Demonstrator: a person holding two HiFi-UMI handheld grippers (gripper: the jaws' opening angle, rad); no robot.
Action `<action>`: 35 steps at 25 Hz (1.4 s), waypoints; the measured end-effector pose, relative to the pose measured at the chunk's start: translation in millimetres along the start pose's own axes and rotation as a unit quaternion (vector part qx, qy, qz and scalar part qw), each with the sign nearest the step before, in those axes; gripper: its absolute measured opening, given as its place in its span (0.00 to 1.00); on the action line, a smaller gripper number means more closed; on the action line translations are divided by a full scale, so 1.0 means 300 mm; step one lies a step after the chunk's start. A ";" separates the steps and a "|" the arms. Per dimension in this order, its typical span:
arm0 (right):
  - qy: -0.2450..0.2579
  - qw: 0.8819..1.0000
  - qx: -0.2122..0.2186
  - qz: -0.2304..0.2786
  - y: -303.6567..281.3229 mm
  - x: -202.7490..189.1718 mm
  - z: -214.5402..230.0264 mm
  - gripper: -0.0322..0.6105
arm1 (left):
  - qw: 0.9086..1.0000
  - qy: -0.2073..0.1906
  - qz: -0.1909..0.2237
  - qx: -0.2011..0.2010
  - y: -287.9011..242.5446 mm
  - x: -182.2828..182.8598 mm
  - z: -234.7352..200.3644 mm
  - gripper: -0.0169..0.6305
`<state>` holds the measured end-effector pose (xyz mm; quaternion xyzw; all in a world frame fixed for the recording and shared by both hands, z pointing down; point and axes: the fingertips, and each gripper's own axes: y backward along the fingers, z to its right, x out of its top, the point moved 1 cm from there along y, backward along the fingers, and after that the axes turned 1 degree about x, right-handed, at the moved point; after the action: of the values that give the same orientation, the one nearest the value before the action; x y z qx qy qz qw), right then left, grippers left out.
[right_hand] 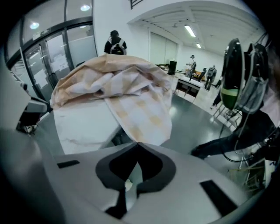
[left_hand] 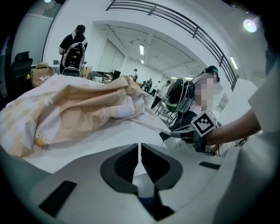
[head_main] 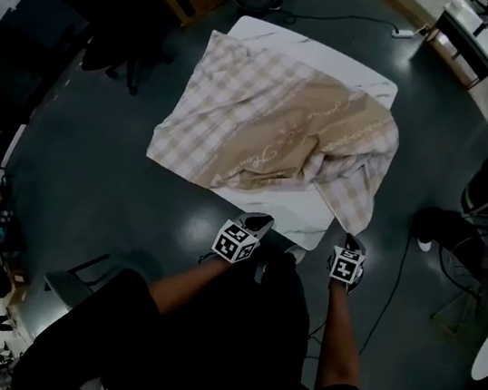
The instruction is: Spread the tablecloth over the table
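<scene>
The tablecloth [head_main: 273, 130] looks thin, light and limp, so it will likely sag and bunch rather than slide as a flat sheet. Corners and hems seem the best holds, drawn outward. It is beige with pale checks and a line of script. It lies crumpled across the white marble table [head_main: 288, 215], with one corner hanging off at 5 o'clock. The right gripper [head_main: 350, 241] is clamped on that corner's tip. The left gripper [head_main: 254, 225], at the table's 6 o'clock edge, has its jaws together on nothing.
</scene>
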<state>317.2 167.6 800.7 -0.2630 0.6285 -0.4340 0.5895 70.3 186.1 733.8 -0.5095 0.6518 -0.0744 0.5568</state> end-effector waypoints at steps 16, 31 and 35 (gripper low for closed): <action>-0.032 0.986 0.116 0.115 0.027 0.283 -0.357 0.27 | 1.000 -0.005 0.006 0.009 0.012 0.023 -0.040 0.08; 0.016 0.955 0.207 0.211 -0.009 1.041 -0.617 0.08 | 0.997 0.013 0.059 0.040 0.183 0.013 -0.142 0.08; 0.039 0.952 0.192 0.234 -0.060 1.320 -0.683 0.08 | 0.994 0.028 0.094 0.049 0.224 0.087 -0.199 0.08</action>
<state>49.4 -126.3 598.3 0.0271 0.5997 -0.4064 0.6888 -13.0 170.0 694.3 -0.4159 0.7075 -0.0682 0.5674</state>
